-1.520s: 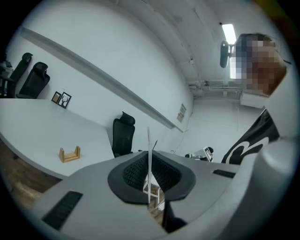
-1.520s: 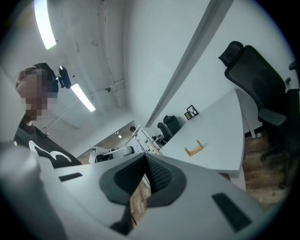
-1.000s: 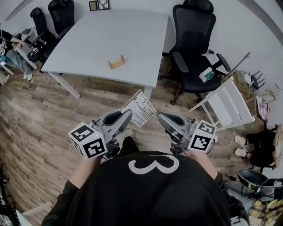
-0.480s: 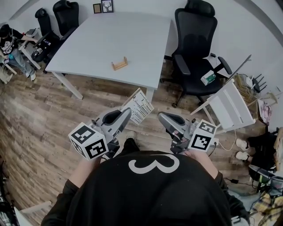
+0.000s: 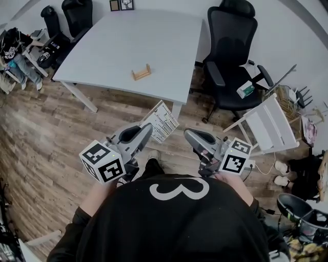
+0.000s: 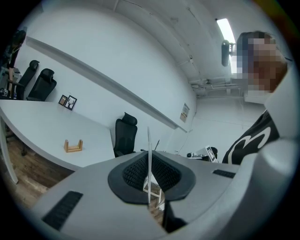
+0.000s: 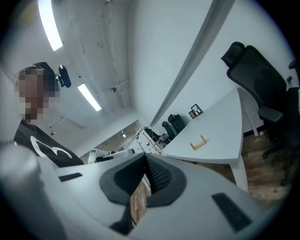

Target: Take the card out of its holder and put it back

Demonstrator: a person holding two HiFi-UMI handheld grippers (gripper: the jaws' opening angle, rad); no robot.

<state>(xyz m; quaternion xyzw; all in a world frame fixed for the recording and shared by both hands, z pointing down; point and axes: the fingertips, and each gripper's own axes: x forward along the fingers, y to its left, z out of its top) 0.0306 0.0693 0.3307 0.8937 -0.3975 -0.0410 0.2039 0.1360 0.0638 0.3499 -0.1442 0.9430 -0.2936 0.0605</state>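
Head view: card (image 5: 163,122) was out of wooden holder (image 5: 141,72) on far surface (image 5: 118,41); reinsertion left to do.
Left claw (image 5: 149,129): gripped card.
Right claw (image 5: 187,134): closed, empty.

One white table (image 5: 154,41) carries one wooden holder (image 5: 141,72) near its middle and two framed pictures (image 5: 114,5) (image 5: 126,4) at its far edge. Three black office chairs (image 5: 229,56) (image 5: 78,13) (image 5: 51,18) surround it: two off the far left corner, one at the right edge. The left gripper (image 5: 148,130) and right gripper (image 5: 188,134) make two, with one card (image 5: 161,122).
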